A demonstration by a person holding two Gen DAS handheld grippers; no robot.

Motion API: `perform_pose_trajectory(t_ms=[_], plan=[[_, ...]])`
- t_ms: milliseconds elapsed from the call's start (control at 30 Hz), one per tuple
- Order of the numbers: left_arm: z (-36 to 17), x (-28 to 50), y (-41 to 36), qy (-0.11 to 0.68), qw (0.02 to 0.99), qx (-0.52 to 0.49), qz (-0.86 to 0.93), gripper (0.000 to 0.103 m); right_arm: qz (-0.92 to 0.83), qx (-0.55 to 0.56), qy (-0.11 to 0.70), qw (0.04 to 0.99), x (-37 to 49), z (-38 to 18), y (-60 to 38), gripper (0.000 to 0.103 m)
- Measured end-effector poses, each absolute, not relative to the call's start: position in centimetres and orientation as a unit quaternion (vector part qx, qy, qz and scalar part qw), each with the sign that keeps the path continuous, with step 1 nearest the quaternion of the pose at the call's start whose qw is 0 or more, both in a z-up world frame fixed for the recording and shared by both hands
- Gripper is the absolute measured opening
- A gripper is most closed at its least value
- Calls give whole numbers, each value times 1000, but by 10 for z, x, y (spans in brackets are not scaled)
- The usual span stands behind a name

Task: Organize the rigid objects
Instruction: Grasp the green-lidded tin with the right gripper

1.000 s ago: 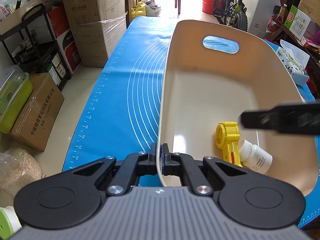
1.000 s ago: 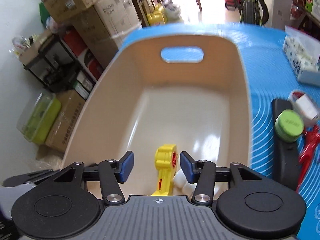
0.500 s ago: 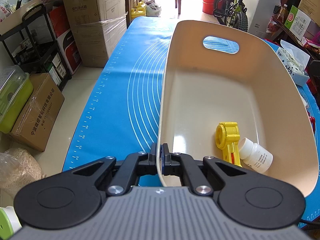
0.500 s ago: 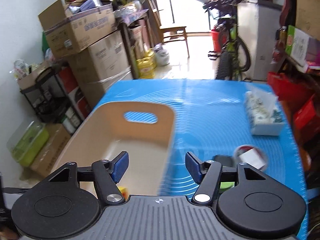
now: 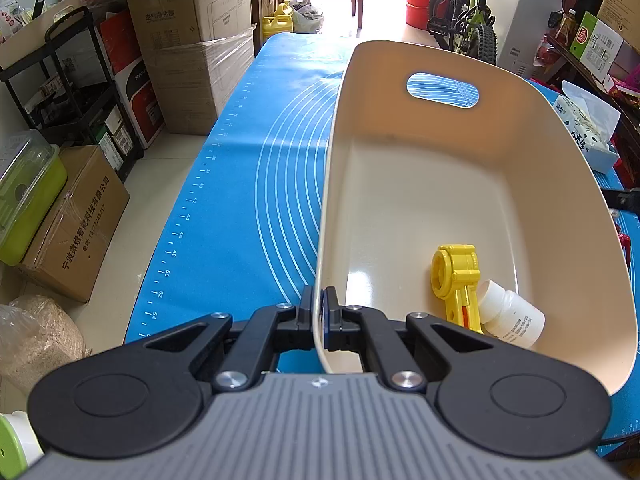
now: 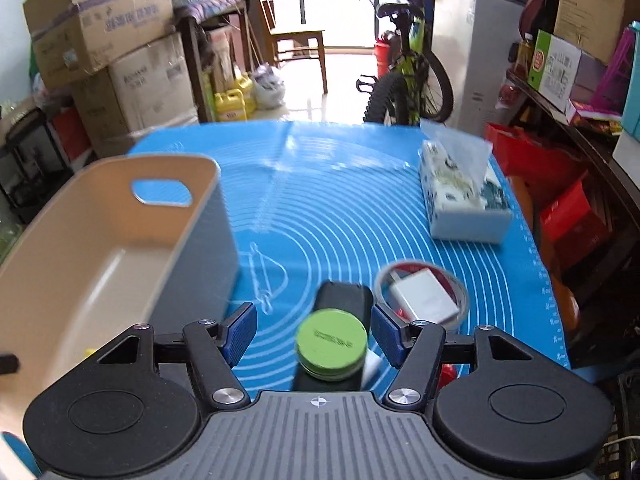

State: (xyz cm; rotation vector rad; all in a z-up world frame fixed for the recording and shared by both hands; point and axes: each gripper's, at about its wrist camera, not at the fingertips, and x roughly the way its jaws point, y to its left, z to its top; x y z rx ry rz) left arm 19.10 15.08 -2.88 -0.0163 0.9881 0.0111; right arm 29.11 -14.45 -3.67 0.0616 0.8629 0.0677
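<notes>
Left gripper (image 5: pixel 319 312) clamped on the near rim of the beige bin (image 5: pixel 460 184), one finger outside the wall, one inside. Bin sits on the blue mat (image 5: pixel 248 184), toward its left edge. Inside the bin, near end: yellow plastic tool (image 5: pixel 456 276) flat on the floor, white pill bottle (image 5: pixel 510 314) on its side touching the tool's right flank.

Right gripper (image 6: pixel 314 334) spread wide, holding nothing, hovering over a green-lidded jar (image 6: pixel 331 344) that rests on a black remote-like slab (image 6: pixel 344 300). Just right of that: tape roll (image 6: pixel 460 288) with a white charger (image 6: pixel 424 296) in its ring. Tissue pack (image 6: pixel 464 196) near the mat's far right edge.
</notes>
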Motion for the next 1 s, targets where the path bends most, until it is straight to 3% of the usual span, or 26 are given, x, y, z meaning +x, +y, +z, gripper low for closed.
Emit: perform_pose_trajectory(t_ms=[933,1000], plan=[[-29,191,151,474,880,-6,6,5,-14,8,414,910,304,-78,-144,69],[-29,191,150,474,880,-7,6,5,-12,9,414,910,304,-80,-144,66]])
